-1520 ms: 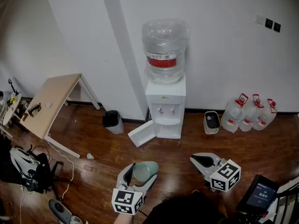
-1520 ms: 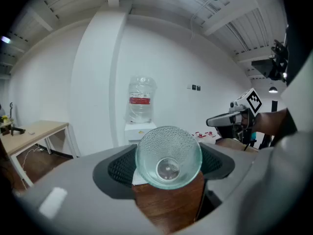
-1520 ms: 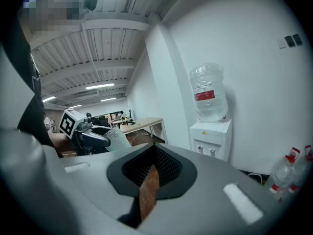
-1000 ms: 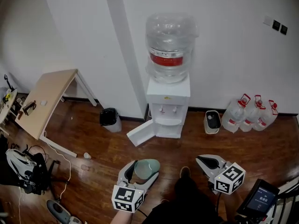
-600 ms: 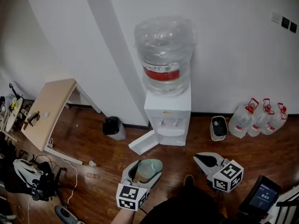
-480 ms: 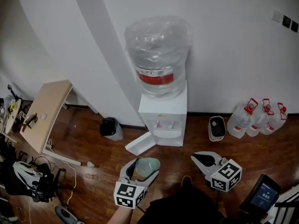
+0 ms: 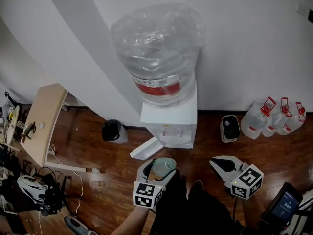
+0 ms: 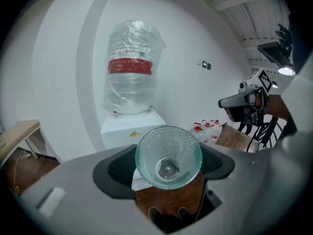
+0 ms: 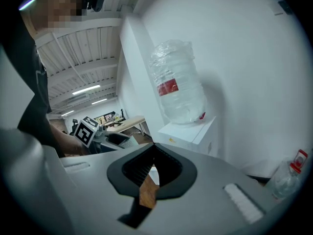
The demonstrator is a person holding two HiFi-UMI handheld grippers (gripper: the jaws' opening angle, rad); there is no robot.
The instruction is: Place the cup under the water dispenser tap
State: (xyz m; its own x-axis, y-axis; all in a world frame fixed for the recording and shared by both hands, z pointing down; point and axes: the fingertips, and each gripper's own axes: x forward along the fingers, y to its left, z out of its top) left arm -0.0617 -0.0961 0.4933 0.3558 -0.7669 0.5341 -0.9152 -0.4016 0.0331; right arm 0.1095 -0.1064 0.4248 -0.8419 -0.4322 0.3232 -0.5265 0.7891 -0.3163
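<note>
The white water dispenser (image 7: 170,121) stands against the wall with a large clear bottle (image 7: 156,53) on top; its taps (image 7: 168,129) sit in the front recess. My left gripper (image 7: 159,168) is shut on a pale green textured glass cup (image 7: 164,165), a short way in front of the dispenser. In the left gripper view the cup (image 8: 168,155) sits between the dark pads, its mouth towards the camera, with the dispenser (image 8: 128,130) behind it. My right gripper (image 7: 222,164) hangs to the right, shut with its tips together and nothing held (image 9: 154,148).
The dispenser's lower door (image 7: 145,148) hangs open to the left. A black bin (image 7: 111,130) stands left of it, a small bin (image 7: 230,128) and spare water jugs (image 7: 276,116) to the right. A wooden table (image 7: 41,121) is far left; a screen (image 7: 286,207) is lower right.
The person has stepped closer to the dispenser, so the bottle fills more of the head view. My left gripper carried the cup forward and rightward towards the dispenser. The right gripper kept its place.
</note>
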